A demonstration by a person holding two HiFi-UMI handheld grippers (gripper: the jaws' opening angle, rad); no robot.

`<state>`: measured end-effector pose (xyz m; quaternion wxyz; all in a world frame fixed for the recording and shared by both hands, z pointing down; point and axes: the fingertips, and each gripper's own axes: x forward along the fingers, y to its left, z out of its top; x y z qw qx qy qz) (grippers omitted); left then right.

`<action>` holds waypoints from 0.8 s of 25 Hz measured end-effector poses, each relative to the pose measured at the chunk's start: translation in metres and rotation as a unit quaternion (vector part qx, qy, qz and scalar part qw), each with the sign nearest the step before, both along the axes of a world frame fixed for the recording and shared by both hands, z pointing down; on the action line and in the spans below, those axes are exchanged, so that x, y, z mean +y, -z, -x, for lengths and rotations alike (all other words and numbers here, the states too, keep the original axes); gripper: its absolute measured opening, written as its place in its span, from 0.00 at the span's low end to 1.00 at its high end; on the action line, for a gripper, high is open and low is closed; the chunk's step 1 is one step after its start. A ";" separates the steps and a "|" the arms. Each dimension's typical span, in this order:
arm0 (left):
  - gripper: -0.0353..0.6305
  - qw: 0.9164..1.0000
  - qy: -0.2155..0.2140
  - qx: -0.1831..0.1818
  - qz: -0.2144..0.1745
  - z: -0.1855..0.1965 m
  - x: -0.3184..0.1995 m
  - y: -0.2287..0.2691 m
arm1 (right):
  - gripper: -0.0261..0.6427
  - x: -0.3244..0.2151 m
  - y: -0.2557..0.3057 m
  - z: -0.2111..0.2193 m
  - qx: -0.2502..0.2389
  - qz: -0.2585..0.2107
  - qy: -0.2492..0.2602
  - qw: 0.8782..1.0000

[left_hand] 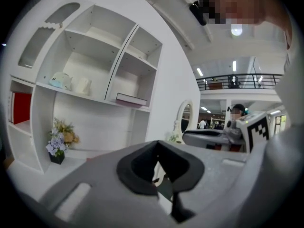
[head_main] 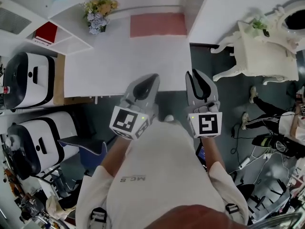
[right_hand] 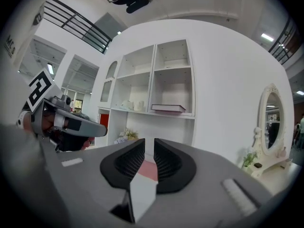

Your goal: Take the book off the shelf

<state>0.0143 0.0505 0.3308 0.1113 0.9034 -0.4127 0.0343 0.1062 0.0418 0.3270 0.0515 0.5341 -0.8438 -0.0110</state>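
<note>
Retrieval is left to do: the flat pink-covered book point(right_hand: 168, 108) lies in the white shelf unit's point(right_hand: 151, 75) right compartment, well apart from us. Our left gripper point(left_hand: 159, 145) is pressed together, our right gripper point(right_hand: 148, 144) slightly parted, both empty.

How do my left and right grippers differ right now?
Jaws: the left gripper has its pads closed together; the right gripper shows a narrow gap, with the pink mat visible through it.
Pose: in the head view the left gripper leans inward, while the right gripper points straighter ahead.
Shared: both are empty and face the shelf unit, where the book lies flat.
</note>
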 end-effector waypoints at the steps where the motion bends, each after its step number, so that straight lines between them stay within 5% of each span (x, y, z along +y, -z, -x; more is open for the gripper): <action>1: 0.06 1.000 -0.005 0.000 -0.004 0.002 -0.014 0.004 | 0.13 -0.012 0.001 0.003 0.001 0.002 -0.004 1.000; 14: 0.06 0.997 -0.057 0.054 -0.003 0.030 -0.141 0.036 | 0.13 -0.130 0.013 0.045 0.023 0.005 -0.026 0.999; 20: 0.06 0.996 -0.031 0.084 0.015 0.026 -0.164 0.040 | 0.13 -0.146 0.020 0.043 0.023 0.000 -0.010 1.000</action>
